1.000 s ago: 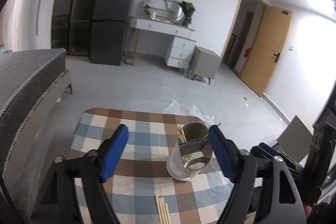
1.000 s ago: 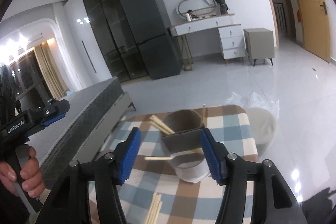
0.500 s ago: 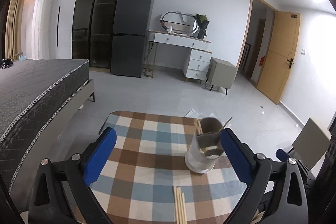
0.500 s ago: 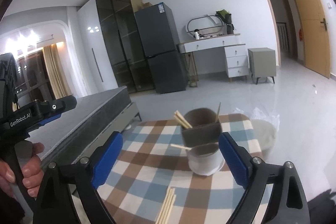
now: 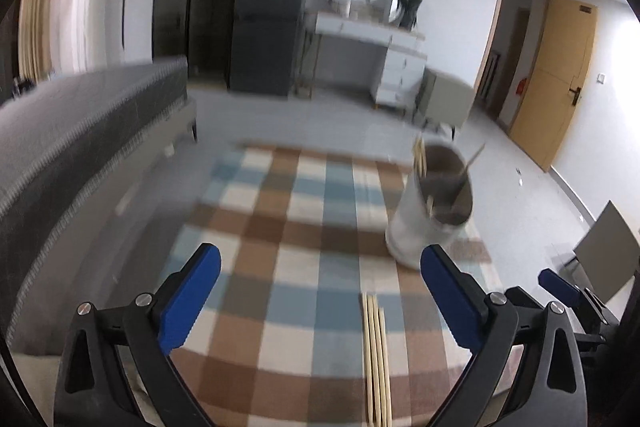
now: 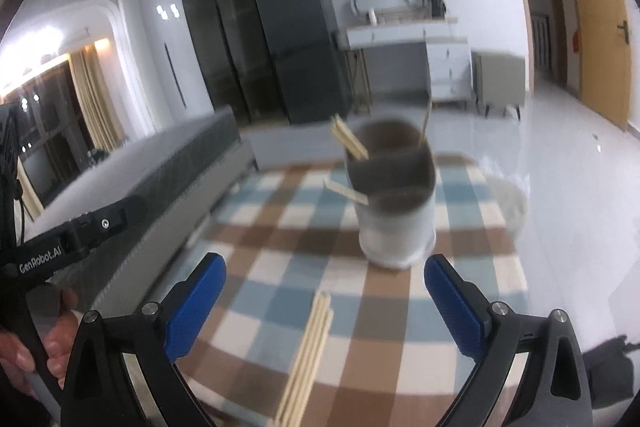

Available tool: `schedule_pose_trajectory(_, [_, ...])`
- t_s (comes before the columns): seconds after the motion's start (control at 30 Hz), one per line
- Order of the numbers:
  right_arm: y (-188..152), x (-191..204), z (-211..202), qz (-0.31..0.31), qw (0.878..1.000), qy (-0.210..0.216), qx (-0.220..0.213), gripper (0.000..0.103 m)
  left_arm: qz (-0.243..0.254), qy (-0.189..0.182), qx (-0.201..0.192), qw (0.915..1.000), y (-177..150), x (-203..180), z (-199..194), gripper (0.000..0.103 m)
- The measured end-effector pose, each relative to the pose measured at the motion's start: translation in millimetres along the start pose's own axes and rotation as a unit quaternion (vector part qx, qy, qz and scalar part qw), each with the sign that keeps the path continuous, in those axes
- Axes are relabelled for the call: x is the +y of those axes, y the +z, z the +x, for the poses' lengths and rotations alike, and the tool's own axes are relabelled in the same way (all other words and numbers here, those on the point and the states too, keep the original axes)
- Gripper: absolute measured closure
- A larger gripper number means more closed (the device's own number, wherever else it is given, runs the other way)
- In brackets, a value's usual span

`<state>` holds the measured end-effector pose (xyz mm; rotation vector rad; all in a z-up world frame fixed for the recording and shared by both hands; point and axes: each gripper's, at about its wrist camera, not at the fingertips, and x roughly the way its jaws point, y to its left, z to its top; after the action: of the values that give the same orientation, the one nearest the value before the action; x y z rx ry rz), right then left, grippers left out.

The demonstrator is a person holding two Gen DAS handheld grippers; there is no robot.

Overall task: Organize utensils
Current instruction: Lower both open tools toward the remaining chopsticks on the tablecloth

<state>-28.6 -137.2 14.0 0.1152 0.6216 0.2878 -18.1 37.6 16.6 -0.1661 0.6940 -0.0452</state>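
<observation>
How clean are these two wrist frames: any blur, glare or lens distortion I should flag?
Left wrist view: motion-smeared, the checked tablecloth and utensil holder soft; fisheye bends the walls, dark corners. Right wrist view: similar smear on the holder and loose chopsticks; bright lamps blow out at far left, and the floor shows sheen on the right.

- The bench (image 5: 304,235) with its checked cloth lies bare across its left and middle part, so a gripper could pass there freely.
- The utensil holder (image 6: 396,203) stands upright near the far right of the bench, with chopsticks jutting from its top toward the left.
- A bundle of chopsticks (image 6: 308,355) lies flat on the near part of the bench.
- The bed (image 5: 80,139) runs close along the left edge of the bench.
</observation>
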Motion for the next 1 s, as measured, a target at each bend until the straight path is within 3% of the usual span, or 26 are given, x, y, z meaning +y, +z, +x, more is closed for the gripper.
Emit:
schedule_pose_trajectory(0.13, [-15.6, -9.7, 37.6, 0.022, 0.995, 0.001, 0.093, 0.005, -0.004, 0.009, 0.033, 0.9994, -17.2, 8.8, 27.3, 0.005])
schedule_pose_trajectory(0.3, [-33.8, -16.4, 81.9, 0.031, 0.983, -0.014, 0.183, 0.026, -0.020, 0.025, 0.073, 0.9968, -24.9, 21.5, 53.1, 0.005])
schedule_pose_trajectory(0.47, [-43.3, -20.5, 127.6, 0.042, 0.966, -0.008, 0.256, 0.050, -0.050, 0.032, 0.138, 0.9886, -30.4, 35.9, 78.3, 0.005])
schedule_pose_trajectory(0.53, [-43.6, -20.9, 141.3, 0.052, 0.960, 0.001, 0.275, 0.058, -0.064, 0.035, 0.150, 0.9860, -31.3, 43.7, 81.0, 0.005])
schedule_pose_trajectory(0.6, [-42.1, -17.1, 152.0, 0.041, 0.958, -0.008, 0.285, 0.058, -0.071, 0.041, 0.153, 0.9849, -29.7, 48.8, 80.2, 0.005])
schedule_pose_trajectory(0.83, [-45.3, 1.2, 183.2, -0.041, 0.939, -0.043, 0.339, 0.074, -0.094, 0.042, 0.151, 0.9831, -23.5, 63.1, 74.5, 0.005])
schedule_pose_trajectory(1.0, [-44.6, 4.4, 187.0, -0.059, 0.931, -0.057, 0.355, 0.076, -0.112, 0.034, 0.159, 0.9803, -21.1, 73.1, 75.7, 0.005])
